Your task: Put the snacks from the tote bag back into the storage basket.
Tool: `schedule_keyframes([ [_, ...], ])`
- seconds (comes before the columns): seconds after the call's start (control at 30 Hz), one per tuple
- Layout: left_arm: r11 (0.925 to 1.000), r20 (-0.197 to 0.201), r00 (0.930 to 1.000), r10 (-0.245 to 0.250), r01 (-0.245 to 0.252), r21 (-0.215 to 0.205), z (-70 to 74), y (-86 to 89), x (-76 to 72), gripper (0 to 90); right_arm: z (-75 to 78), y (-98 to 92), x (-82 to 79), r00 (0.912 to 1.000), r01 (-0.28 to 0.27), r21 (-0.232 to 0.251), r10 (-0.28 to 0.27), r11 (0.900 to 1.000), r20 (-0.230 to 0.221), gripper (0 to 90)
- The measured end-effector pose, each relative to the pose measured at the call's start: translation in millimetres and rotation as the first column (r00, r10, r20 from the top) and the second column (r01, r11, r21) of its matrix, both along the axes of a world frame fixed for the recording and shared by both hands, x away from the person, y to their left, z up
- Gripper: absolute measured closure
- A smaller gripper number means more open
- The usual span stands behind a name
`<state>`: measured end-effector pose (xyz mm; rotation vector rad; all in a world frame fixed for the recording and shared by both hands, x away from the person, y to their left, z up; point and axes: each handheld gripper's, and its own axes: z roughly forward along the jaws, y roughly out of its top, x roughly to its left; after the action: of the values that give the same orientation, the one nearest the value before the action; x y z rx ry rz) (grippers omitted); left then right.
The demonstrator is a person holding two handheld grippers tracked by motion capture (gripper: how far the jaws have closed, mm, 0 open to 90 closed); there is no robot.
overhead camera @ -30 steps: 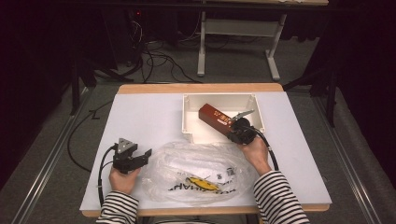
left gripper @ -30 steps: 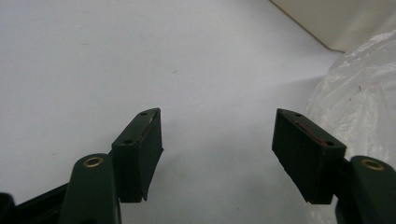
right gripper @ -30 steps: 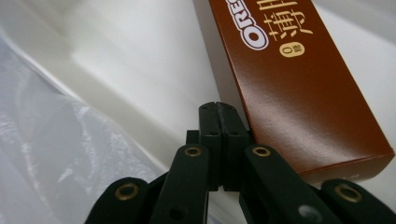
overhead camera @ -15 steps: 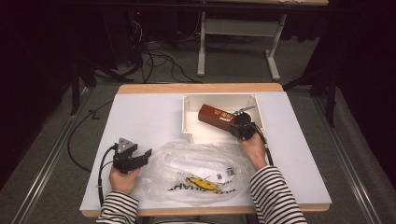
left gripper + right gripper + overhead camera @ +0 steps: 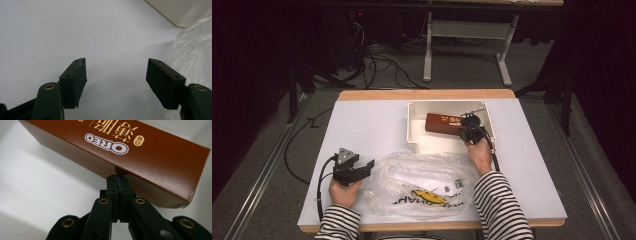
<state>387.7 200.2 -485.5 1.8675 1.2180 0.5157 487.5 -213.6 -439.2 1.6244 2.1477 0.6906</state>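
The right gripper (image 5: 117, 178) has its jaws clenched together, tips touching the brown biscuit box (image 5: 446, 123) in the white tray (image 5: 412, 131). The left gripper (image 5: 116, 72) rests wide apart beside the plastic bag (image 5: 422, 175).

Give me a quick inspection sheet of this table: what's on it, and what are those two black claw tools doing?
Surface: white table top with a wooden edge.
Job's things: brown Oreo box lying in the white tray.
Clutter: crumpled clear plastic bag near the front edge.
Grippers: right gripper shut, its tips against the box's lower edge; left gripper open over bare table beside the bag.
Cables: black cable trailing from the left gripper.
Surroundings: dark room, grey floor, loose wires behind the table.
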Motion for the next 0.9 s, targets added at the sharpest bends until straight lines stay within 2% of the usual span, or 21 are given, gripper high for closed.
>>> schedule_keyframes([
  [0.17, 1.0, 0.0, 1.0, 0.0, 0.0, -0.002, -0.1, 0.1, 0.2, 33.2, -4.9, -3.0, 5.3, 0.9996, 0.03, 0.029, -0.03, 0.999, -0.003, 90.0],
  [0.27, 1.0, 0.0, 1.0, -0.001, 0.001, 0.0, 0.0, 0.0, 0.0, 33.6, -3.9, -2.8, 4.0, 0.9998, 0.018, 0.03, -0.019, 0.999, 0.007, 90.0],
  [0.53, 1.0, 0.002, 1.0, 0.0, 0.0, 0.001, 0.0, -0.1, -0.1, 33.6, 9.0, -4.8, -10.8, 0.9957, -0.065, 0.053, 0.061, 0.996, 0.069, 88.1],
  [0.77, 1.0, 0.001, 1.0, 0.0, 0.0, 0.002, 0.0, -0.3, -0.2, 33.5, 22.0, -6.2, -23.9, 0.984, -0.136, 0.069, 0.127, 0.988, 0.125, 84.0],
  [0.9, 1.0, 0.002, 1.0, -0.003, 0.003, 0.002, 0.1, -0.4, -0.4, 33.6, 26.0, -6.8, -29.5, 0.9787, -0.166, 0.072, 0.155, 0.984, 0.135, 82.3],
])
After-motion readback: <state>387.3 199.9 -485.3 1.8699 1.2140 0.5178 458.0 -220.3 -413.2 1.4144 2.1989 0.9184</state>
